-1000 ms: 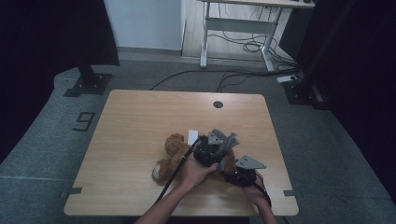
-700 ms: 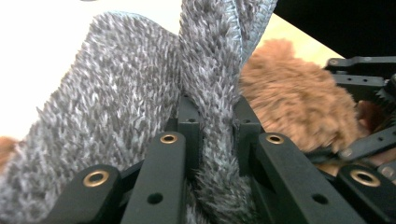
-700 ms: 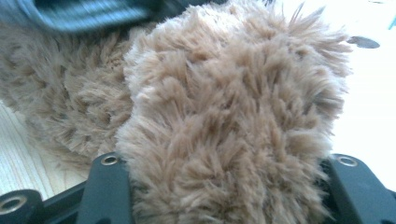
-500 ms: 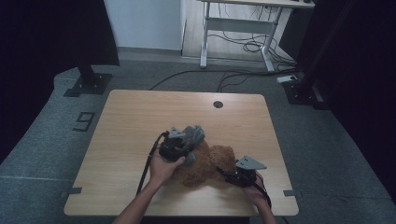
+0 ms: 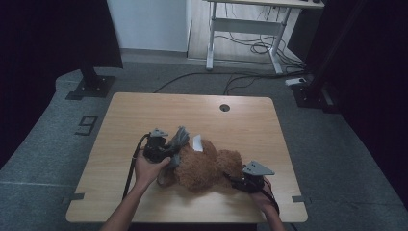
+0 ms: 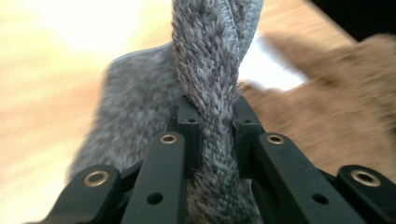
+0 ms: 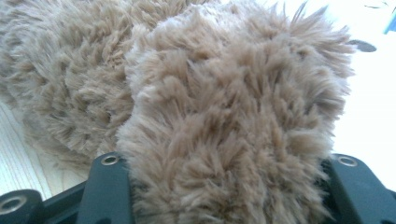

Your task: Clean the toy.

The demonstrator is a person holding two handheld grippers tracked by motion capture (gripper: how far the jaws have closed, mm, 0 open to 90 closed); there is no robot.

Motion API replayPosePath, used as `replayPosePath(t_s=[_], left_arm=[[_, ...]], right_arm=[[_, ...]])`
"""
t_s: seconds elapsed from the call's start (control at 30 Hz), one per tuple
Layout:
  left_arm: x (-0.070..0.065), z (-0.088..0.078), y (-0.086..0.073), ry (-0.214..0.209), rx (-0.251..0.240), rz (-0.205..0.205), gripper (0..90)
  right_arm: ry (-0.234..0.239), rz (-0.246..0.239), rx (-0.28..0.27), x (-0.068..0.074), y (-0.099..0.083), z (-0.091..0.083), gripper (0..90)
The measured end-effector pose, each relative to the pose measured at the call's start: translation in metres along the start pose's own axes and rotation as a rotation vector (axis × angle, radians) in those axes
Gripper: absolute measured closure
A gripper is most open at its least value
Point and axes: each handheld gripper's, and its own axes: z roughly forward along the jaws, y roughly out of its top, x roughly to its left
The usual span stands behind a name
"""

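On the near half of the table [image 5: 144, 110], right of its middle, lies the brown plush bear [image 5: 204, 168], flat on the wood. Its long axis runs roughly across the table, side to side, tilted slightly so that the right end sits nearer my edge. I cannot tell which end is the head. Its pile is long, shaggy and tan-brown, and a white tag [image 5: 197, 142] stands out at its far upper side.

A grey fleece cloth [image 5: 179, 139] hangs at the bear's left end, touching it. In the left gripper view the cloth [image 6: 210, 70] is twisted into a narrow rope, with a broader flap behind it.

My left gripper [image 5: 166, 149] is clamped on that grey cloth; the left gripper view shows the fabric pinched tight between both black jaws [image 6: 212, 140]. My right gripper [image 5: 235, 179] sits at the bear's right end, and the right gripper view shows its jaws pressed against either side of a thick lobe of fur [image 7: 224, 140], grasping the bear.

A round cable hole [image 5: 224, 107] lies in the table's far part, well apart from the bear.
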Motion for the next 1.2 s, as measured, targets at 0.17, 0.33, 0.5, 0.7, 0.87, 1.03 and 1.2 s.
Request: replayPosePath(t_s=[0.17, 0.33, 0.5, 0.7, 0.87, 1.03, 1.2], left_arm=[[-0.057, 0.006, 0.036, -0.067, -0.028, 0.124, 78.0], [-0.103, 0.048, 0.058, -0.114, 0.051, 0.197, 78.0], [-0.127, 0.093, 0.053, -0.116, 0.150, 0.243, 77.9], [-0.110, 0.092, 0.048, -0.054, 0.159, 0.227, 77.9], [-0.072, 0.078, 0.040, -0.098, 0.135, 0.122, 78.1], [-0.040, 0.055, 0.036, -0.020, 0.101, 0.091, 78.0], [-0.001, 0.044, 0.020, 0.039, 0.144, 0.038, 78.0]], right_arm=[[-0.002, -0.006, 0.000, 0.001, 0.000, -0.001, 42.6], [-0.001, -0.009, -0.004, 0.001, -0.001, -0.001, 42.5], [0.002, -0.007, -0.004, 0.000, -0.001, -0.001, 42.5], [0.002, -0.006, 0.001, 0.000, -0.002, -0.001, 42.5], [0.001, 0.002, -0.001, 0.001, -0.001, -0.001, 42.5], [0.002, 0.009, -0.003, 0.000, -0.002, -0.001, 42.5], [0.004, 0.010, -0.001, -0.001, -0.001, -0.001, 42.5]])
